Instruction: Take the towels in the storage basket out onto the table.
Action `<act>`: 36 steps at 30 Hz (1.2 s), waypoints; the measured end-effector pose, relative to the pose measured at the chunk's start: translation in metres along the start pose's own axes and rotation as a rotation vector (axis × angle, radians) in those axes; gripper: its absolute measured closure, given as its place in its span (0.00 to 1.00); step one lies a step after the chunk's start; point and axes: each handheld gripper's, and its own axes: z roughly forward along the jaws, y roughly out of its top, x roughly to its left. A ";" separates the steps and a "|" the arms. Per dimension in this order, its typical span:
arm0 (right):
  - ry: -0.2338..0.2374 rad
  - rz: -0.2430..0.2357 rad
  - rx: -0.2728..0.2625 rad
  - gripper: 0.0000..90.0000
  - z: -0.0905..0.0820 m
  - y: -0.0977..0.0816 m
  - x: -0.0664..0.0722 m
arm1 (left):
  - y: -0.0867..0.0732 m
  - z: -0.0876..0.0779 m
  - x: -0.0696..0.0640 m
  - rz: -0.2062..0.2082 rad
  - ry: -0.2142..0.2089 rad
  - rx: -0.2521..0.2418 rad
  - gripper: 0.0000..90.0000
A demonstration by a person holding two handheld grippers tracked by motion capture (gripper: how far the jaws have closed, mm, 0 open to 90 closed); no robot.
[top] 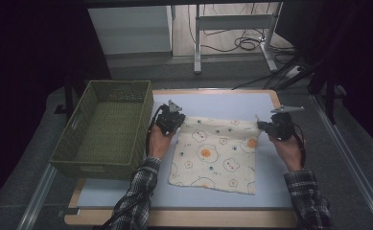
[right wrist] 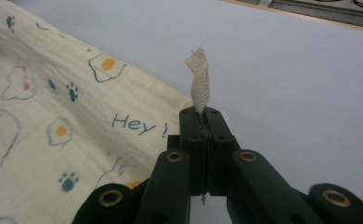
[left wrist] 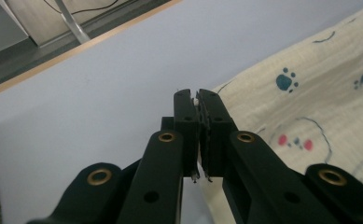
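Both grippers had clamped the far edge of one printed cloth bag [top: 217, 153] lying on the table mat [top: 232, 103]: right gripper [right wrist: 202, 122] pinching its woven drawstring tab [right wrist: 198, 84], left gripper [left wrist: 197, 105] pressed on prob. the other corner, hard to see. Grab done; lift & move remained, maybe into the one green basket [top: 105, 129] w/ nothing visibly inside.
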 end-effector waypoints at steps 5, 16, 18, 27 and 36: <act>0.043 0.000 -0.003 0.98 -0.012 -0.012 0.006 | -0.010 -0.014 -0.010 -0.027 -0.010 0.010 0.97; 0.097 -0.037 0.017 0.98 -0.031 -0.040 0.025 | -0.036 -0.044 -0.029 -0.029 -0.095 0.015 0.96; 0.101 -0.028 0.017 0.98 -0.036 -0.045 0.028 | -0.043 -0.051 -0.035 -0.021 -0.107 0.011 0.96; 0.139 -0.041 0.024 0.98 -0.054 -0.069 0.042 | -0.067 -0.067 -0.051 -0.031 -0.136 0.000 0.96; 0.187 -0.064 0.029 0.98 -0.067 -0.086 0.063 | -0.085 -0.089 -0.059 -0.037 -0.147 -0.017 0.96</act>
